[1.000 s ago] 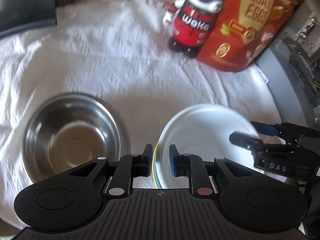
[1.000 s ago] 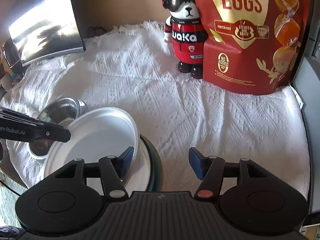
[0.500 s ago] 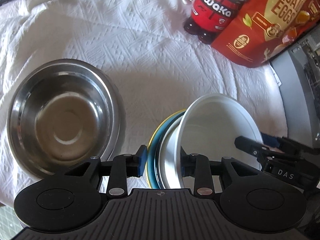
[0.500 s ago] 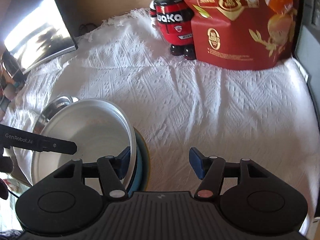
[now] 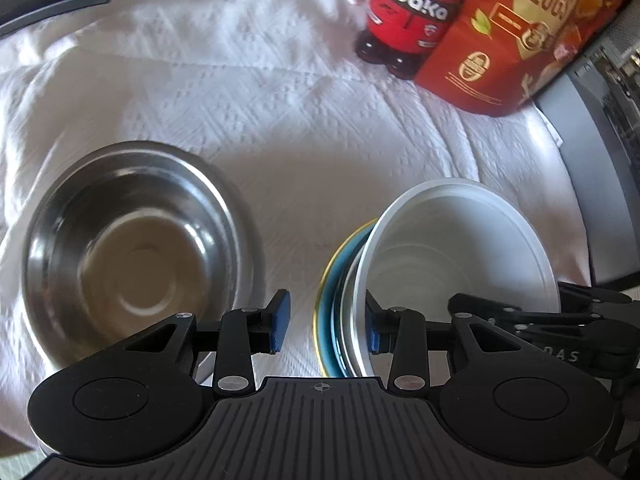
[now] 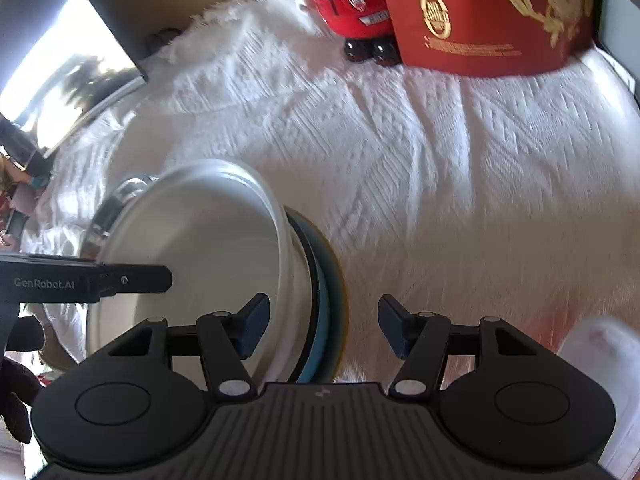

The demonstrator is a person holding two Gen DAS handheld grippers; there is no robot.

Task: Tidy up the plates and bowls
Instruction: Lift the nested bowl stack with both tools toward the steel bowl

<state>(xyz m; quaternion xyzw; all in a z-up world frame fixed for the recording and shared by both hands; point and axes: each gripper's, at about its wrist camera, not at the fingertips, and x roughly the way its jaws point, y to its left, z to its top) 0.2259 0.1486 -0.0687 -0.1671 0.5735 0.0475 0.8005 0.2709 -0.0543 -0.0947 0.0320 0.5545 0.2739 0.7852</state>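
White quilted cloth point(image 5: 304, 128) lies under everything. On it we see a steel bowl point(image 5: 132, 252) (left), then a white bowl point(image 5: 460, 256) on a blue plate point(image 5: 336, 280). Our left gripper point(image 5: 326, 322) and right gripper point(image 6: 322, 326) both gape wide astride their rims.

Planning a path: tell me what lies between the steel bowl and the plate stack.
Only bare white cloth, seen in the left wrist view, between steel bowl and plate stack.

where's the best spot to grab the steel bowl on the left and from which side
Take the steel bowl by its rim, from above. It sits upright on the white cloth, mouth up, and its wide body likely outspans the tongs, so one finger should go inside and one outside the thin lip. The near right edge, beside the open left tongs, looks handiest.
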